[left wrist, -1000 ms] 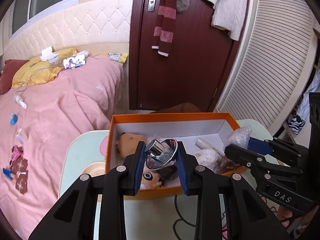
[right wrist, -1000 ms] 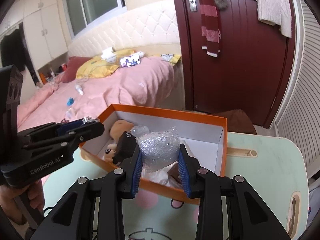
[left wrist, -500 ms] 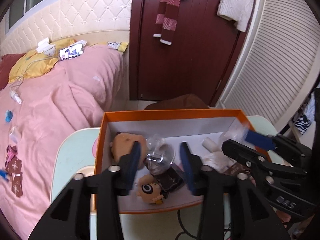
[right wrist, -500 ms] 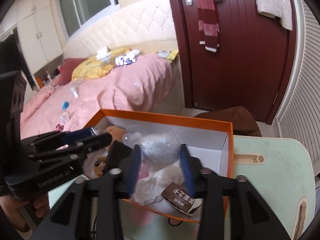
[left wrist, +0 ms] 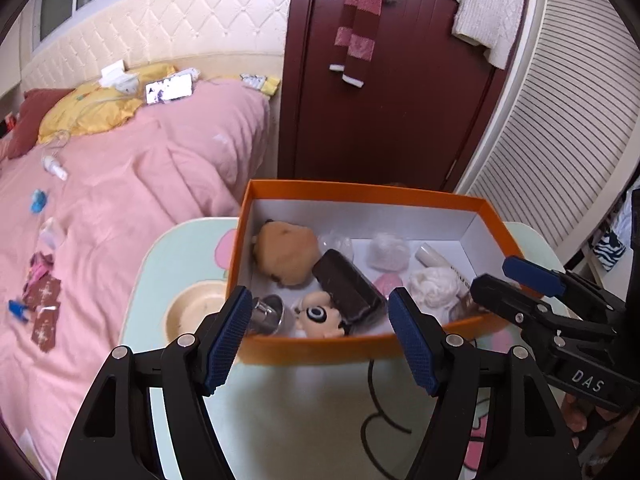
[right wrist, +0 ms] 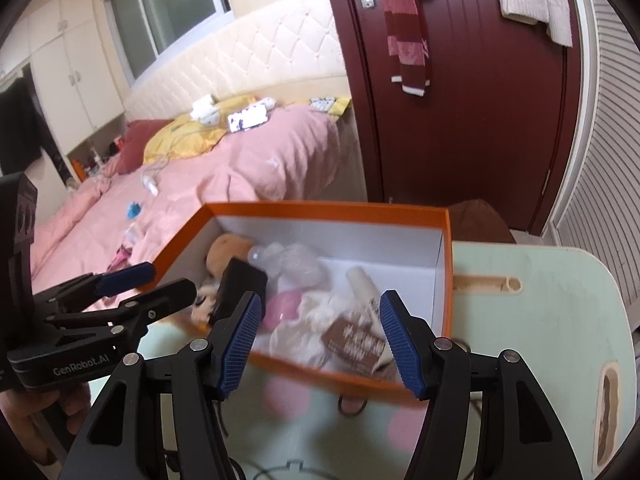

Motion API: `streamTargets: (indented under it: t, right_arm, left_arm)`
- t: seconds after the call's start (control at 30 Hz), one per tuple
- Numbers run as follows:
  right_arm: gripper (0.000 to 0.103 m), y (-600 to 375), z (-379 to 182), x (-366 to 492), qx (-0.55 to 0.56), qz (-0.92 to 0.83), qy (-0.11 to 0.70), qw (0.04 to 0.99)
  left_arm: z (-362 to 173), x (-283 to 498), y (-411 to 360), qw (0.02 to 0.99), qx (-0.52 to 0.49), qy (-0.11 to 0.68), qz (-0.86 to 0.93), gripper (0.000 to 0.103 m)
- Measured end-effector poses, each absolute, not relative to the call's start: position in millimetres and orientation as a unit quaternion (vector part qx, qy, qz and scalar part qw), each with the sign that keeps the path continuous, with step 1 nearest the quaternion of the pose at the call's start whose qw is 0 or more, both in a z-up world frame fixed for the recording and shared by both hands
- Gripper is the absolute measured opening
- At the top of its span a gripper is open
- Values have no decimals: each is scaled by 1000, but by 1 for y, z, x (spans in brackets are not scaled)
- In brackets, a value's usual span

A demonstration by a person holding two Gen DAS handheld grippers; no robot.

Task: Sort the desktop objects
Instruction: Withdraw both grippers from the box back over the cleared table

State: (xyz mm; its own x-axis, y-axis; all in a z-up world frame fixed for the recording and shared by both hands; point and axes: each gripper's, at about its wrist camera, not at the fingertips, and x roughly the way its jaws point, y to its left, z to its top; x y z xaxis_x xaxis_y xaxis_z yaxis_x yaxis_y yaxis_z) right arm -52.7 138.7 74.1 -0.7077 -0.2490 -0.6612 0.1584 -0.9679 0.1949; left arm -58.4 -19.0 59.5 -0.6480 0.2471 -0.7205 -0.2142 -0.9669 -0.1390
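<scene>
Looking along the left gripper (left wrist: pixel 318 334), the left wrist view shows its blue-padded jaws spreading apart with nothing pinched between them. They frame the near wall of the orange cardboard box with a white lining (left wrist: pixel 316 350), which sits on the pale green table with cartoon prints (left wrist: pixel 304 416). A shiny metal cup (left wrist: pixel 269 315) lies on its side in the box's near left corner, just beyond the left pad and free of it; it seems to have been let go there because the box is the collecting place. Beside it lie a small big-eyed doll head (left wrist: pixel 318 316), a dark brown rectangular case (left wrist: pixel 347 286) and a tan plush toy (left wrist: pixel 286 252), with a crumpled white wad (left wrist: pixel 434 286) further right. The right gripper (left wrist: pixel 516 284) reaches over the box's right end.

Turning to the right wrist view, the right gripper (right wrist: pixel 320 338) also has its jaws widening, empty, poised over the near wall of the box (right wrist: pixel 320 210). Below and between the pads rest a crinkled clear plastic bundle (right wrist: pixel 296 262), a pink rounded object (right wrist: pixel 284 308) and a brown printed card (right wrist: pixel 354 342), all inside the box. The plastic bundle probably sits deep inside so that it cannot roll out. At the left, the left gripper (right wrist: pixel 160 284) hangs over the box's corner, held by a hand (right wrist: pixel 24 412) at the frame's edge. Both tools appear to be finishing a drop, so the sorted things are now gathered in the box.
</scene>
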Motion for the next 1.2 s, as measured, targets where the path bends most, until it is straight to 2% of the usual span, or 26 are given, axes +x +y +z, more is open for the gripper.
streamTargets:
  t: [0.17, 0.3, 0.63, 0.7, 0.77, 0.83, 0.87, 0.93, 1.2]
  right_arm:
    - [63, 134, 78, -28, 363, -927, -50, 86]
    - [72, 130, 79, -8, 353, -933, -33, 68]
    - [72, 136, 43, -5, 416, -908, -40, 26]
    - [73, 139, 32, -7, 434, -900, -44, 14]
    - [78, 141, 26, -8, 440, -897, -49, 10]
    - [92, 143, 24, -7, 434, -900, -49, 1]
    - [95, 144, 24, -6, 431, -901, -49, -3]
    - [103, 146, 23, -8, 432, -900, -51, -5]
    - [103, 145, 22, -8, 436, -899, -40, -9]
  left_arm:
    - [65, -39, -16, 125, -394, -11, 911, 72]
    - [58, -27, -11, 132, -404, -19, 905, 72]
    - [4, -27, -5, 102, -463, -23, 880, 73]
    - [1, -26, -2, 91, -449, -10, 889, 92]
    - [0, -28, 2, 77, -460, 7, 884, 94]
    - [1, -31, 0, 64, -462, 4, 885, 99]
    - [2, -32, -2, 59, -463, 2, 885, 103]
    - [3, -34, -4, 49, -465, -2, 884, 103]
    - [-3, -35, -9, 39, -463, -8, 885, 103]
